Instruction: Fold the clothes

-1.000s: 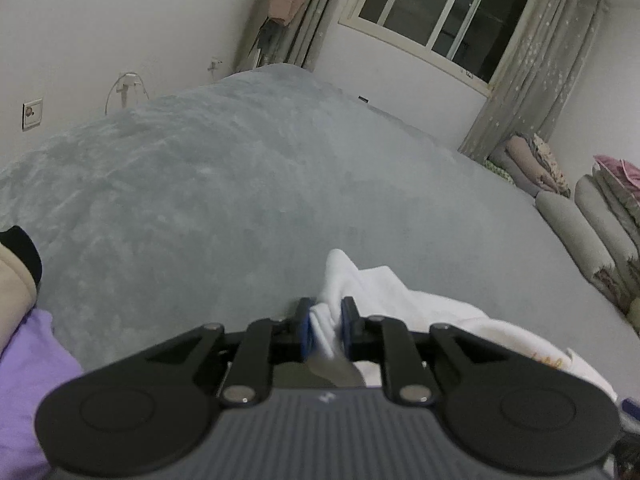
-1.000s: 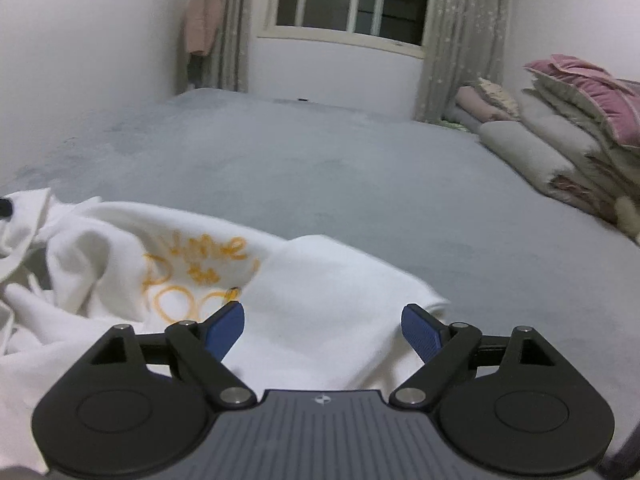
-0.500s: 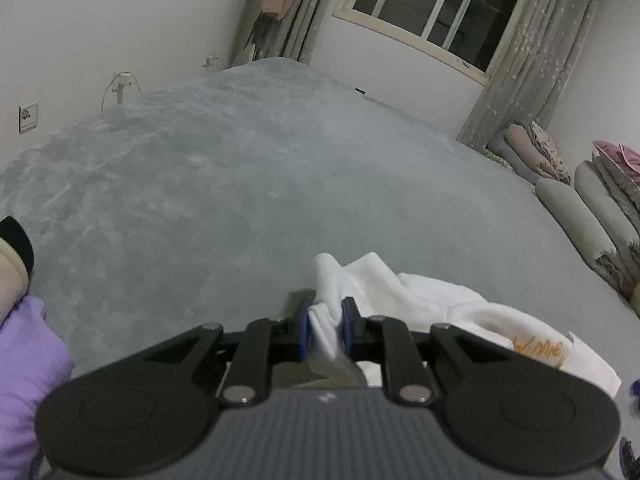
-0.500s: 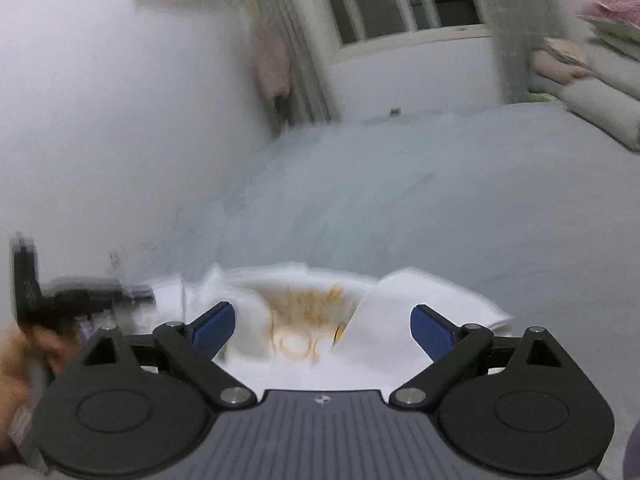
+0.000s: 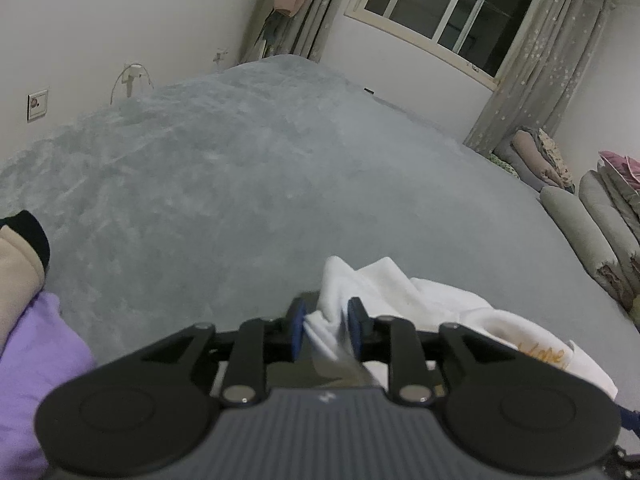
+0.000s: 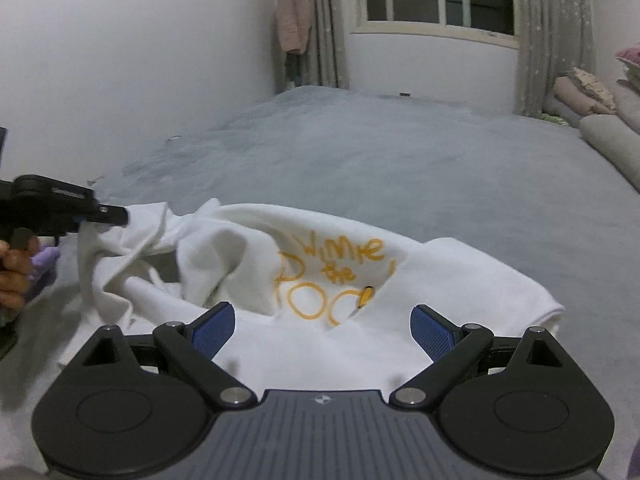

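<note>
1. My left gripper (image 5: 326, 330) is opening. A bunched edge of the white shirt (image 6: 400, 280) sits between its blue pads (image 5: 298, 330), but there is now slack on either side of the cloth, so I judge the pinch is letting go.

2. My right gripper (image 6: 322, 330) stands wide, jaws well apart, with nothing in them. It hovers over the near part of the shirt, the yellow lettering (image 6: 332, 272) just beyond its tips.

3. The shirt lies crumpled on the grey bed cover (image 6: 400, 160), near me. Its long axis runs left to right across my right wrist view: the gathered, raised end to the left at my left gripper, the flatter folded end to the right.

4. The relation that matters: the flat right end is nearest my right gripper, slightly right of and beyond its tips; the left end belongs to my left.

5. A purple garment (image 5: 36, 360) lies near left, apart from the shirt.
</note>
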Demonstrator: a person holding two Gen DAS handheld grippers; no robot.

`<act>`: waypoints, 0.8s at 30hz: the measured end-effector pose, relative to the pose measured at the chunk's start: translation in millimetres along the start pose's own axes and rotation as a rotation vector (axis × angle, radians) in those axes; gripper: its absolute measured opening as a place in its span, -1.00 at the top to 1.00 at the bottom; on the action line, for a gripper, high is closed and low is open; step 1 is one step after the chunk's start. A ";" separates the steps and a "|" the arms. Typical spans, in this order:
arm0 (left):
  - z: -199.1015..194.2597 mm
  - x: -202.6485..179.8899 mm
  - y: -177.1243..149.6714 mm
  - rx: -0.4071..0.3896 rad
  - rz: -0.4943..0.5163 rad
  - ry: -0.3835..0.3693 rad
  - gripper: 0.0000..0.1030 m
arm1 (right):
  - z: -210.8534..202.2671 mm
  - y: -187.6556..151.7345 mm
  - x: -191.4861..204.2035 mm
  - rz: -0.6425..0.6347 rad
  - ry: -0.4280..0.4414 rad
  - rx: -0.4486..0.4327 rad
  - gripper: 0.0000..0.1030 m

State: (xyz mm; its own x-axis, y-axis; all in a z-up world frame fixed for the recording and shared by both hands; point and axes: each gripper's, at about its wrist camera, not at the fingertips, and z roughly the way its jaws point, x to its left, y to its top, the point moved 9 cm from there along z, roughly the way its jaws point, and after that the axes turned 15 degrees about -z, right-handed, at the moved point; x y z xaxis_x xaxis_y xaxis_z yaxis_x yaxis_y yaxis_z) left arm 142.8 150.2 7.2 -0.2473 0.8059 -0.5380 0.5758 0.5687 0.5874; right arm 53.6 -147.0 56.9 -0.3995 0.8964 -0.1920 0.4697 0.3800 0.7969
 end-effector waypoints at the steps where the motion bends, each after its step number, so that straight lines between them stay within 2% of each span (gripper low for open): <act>1: -1.8 1.0 1.6 -0.004 -0.012 -0.003 0.04 | 0.9 0.1 -4.0 0.003 -0.017 0.001 -0.84; 2: -4.3 1.6 4.2 -0.012 -0.022 -0.011 -0.22 | 1.8 -0.4 -9.4 0.013 -0.034 0.002 -0.84; 3: -6.6 0.1 5.6 -0.019 -0.021 -0.020 -0.37 | 3.2 -1.4 -15.2 0.032 -0.049 0.006 -0.84; 8: -8.6 -21.8 -3.2 -0.005 0.051 -0.088 -0.65 | 12.3 -9.8 -39.4 0.102 -0.113 0.041 -0.84; 9: -5.8 -27.8 -8.8 0.010 0.080 -0.093 -0.77 | 14.5 -11.7 -41.4 0.106 -0.117 0.049 -0.84; 11: 3.2 -36.9 -23.1 0.029 0.152 -0.075 -0.91 | 19.4 -14.7 -42.5 0.104 -0.127 0.066 -0.84; 13: 14.8 -41.4 -35.2 0.035 0.237 -0.015 -0.91 | 23.6 -17.0 -42.3 0.078 -0.156 0.089 -0.84; 14: 21.4 -41.2 -39.8 0.032 0.275 0.023 -0.87 | 25.1 -18.6 -43.1 0.069 -0.170 0.099 -0.84; 16: 32.5 -35.4 -44.5 0.039 0.314 0.086 -0.44 | 27.9 -20.4 -42.2 0.066 -0.170 0.104 -0.83; 17: 37.9 -31.4 -46.6 0.048 0.330 0.117 0.11 | 30.9 -21.3 -39.9 0.065 -0.159 0.102 -0.77; 18: 43.2 -27.4 -48.6 0.058 0.346 0.149 0.57 | 34.2 -22.3 -37.1 0.063 -0.148 0.099 -0.37; 19: 46.3 -23.5 -49.0 0.067 0.354 0.163 0.64 | 39.8 -24.2 -33.1 0.039 -0.136 0.119 0.27; 20: 46.4 -21.0 -47.5 0.071 0.345 0.159 0.69 | 43.3 -26.0 -33.0 0.026 -0.151 0.137 0.56; 21: 44.6 -18.8 -43.5 0.069 0.322 0.152 0.73 | 46.2 -27.5 -33.8 0.016 -0.172 0.155 0.95; 24: 29.9 -14.3 -21.3 0.020 0.249 0.127 0.77 | 39.1 -21.8 -43.6 0.066 -0.197 0.115 0.96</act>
State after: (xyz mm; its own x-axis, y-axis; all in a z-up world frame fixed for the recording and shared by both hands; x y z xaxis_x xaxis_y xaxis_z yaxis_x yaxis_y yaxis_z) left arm 157.4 121.7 -15.7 -0.1908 0.9353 -0.2980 0.6464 0.3482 0.6790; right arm 91.6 -185.5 25.5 -0.2092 0.9431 -0.2585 0.5805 0.3325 0.7433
